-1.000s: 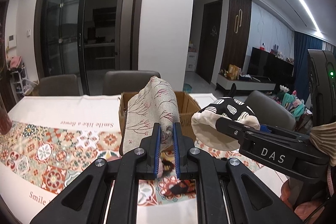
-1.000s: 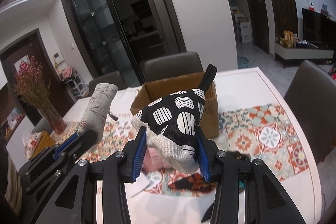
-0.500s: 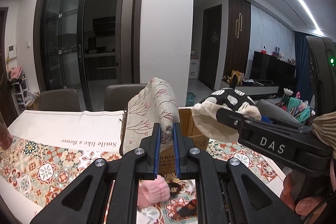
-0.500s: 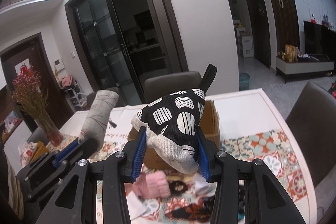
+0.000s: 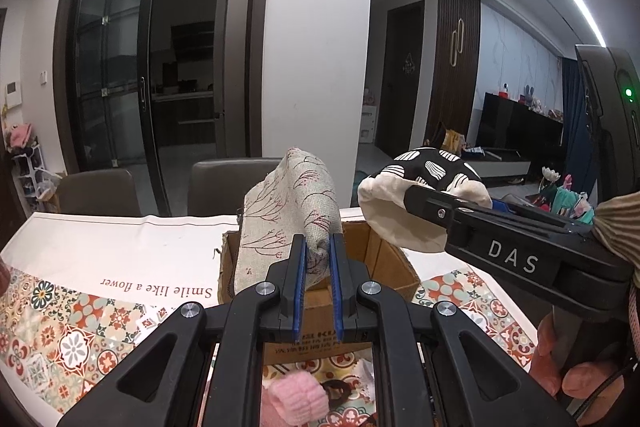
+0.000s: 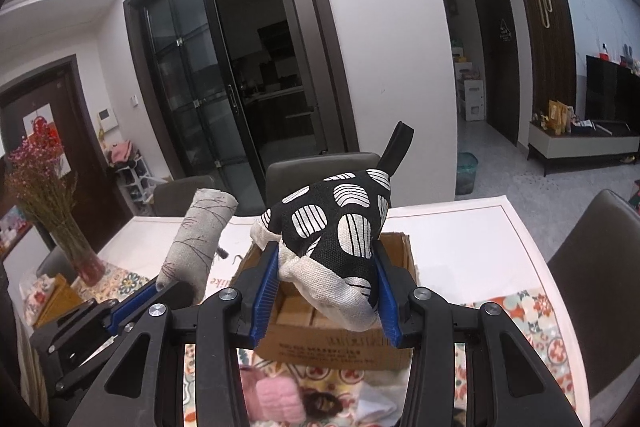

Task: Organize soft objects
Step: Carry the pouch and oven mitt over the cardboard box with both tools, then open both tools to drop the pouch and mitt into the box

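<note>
Between the left tongs [image 5: 318,267]: beige branch-print cloth pouch [image 5: 288,219], pinched tight at one fold, jaws almost closed. Between the right tongs [image 6: 326,291]: black-and-white spotted mitt [image 6: 340,231], clamped at moderate width. Just beyond both tongs: open cardboard box [image 6: 340,343] on the table [image 5: 80,251], apparently the destination; neither item is in it yet. Below the tongs, loose on the table: pink knit piece [image 6: 276,399] and dark small items, yet to be sorted.

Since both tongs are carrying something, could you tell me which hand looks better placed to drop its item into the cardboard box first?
Probably right: its black spotted pouch hangs over the open cardboard box, while the left tongs' beige pouch sits nearer the box's edge.
</note>
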The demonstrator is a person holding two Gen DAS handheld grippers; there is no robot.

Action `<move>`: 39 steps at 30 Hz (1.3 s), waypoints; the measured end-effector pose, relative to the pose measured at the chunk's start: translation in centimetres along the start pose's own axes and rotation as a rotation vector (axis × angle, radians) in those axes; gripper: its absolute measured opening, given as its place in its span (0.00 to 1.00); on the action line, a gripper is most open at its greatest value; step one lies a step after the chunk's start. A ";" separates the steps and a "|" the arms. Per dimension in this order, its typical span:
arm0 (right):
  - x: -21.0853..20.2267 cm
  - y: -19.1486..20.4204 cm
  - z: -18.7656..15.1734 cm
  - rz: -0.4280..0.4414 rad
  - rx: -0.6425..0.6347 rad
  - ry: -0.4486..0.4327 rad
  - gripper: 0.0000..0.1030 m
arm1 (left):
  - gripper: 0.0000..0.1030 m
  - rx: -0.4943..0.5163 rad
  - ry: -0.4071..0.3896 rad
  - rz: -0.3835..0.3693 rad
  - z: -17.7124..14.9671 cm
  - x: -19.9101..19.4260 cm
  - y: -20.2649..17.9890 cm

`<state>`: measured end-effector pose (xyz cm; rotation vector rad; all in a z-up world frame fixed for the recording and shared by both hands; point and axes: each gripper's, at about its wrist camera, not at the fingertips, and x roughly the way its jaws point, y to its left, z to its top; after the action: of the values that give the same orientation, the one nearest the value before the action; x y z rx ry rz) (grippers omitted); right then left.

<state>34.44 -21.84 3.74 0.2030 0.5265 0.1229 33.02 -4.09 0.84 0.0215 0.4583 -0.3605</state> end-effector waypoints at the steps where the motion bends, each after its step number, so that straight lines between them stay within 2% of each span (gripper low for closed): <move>1: 0.5 -0.1 0.2 -0.001 -0.003 0.008 0.43 | 0.12 0.002 0.005 0.000 0.0 0.4 0.0; 10: 4.9 -0.2 1.0 0.012 -0.037 0.094 0.44 | 0.12 -0.012 0.098 -0.017 0.5 4.9 1.1; 15: 8.1 -0.8 1.1 0.018 -0.028 0.171 0.44 | 0.12 -0.012 0.149 -0.005 0.6 7.1 1.2; 24: 12.8 -1.6 -0.6 -0.015 -0.068 0.309 0.44 | 0.12 -0.017 0.261 0.002 -0.6 10.8 1.7; 33: 15.3 -2.3 -2.5 -0.017 -0.081 0.415 0.47 | 0.14 -0.038 0.344 -0.015 -2.1 12.6 1.8; 35: 15.6 -2.2 -2.6 -0.013 -0.097 0.427 0.49 | 0.15 -0.044 0.350 -0.014 -2.2 12.7 1.9; 37: 15.9 -1.9 -2.5 -0.011 -0.107 0.439 0.58 | 0.17 -0.054 0.354 -0.014 -2.2 12.8 1.9; 39: 16.0 -1.8 -2.4 -0.022 -0.116 0.440 0.60 | 0.19 -0.059 0.359 -0.017 -2.1 12.9 2.0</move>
<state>47.05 -20.51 -6.46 0.0546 0.9567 0.1776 43.56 -6.28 -6.80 0.0249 0.8248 -0.3603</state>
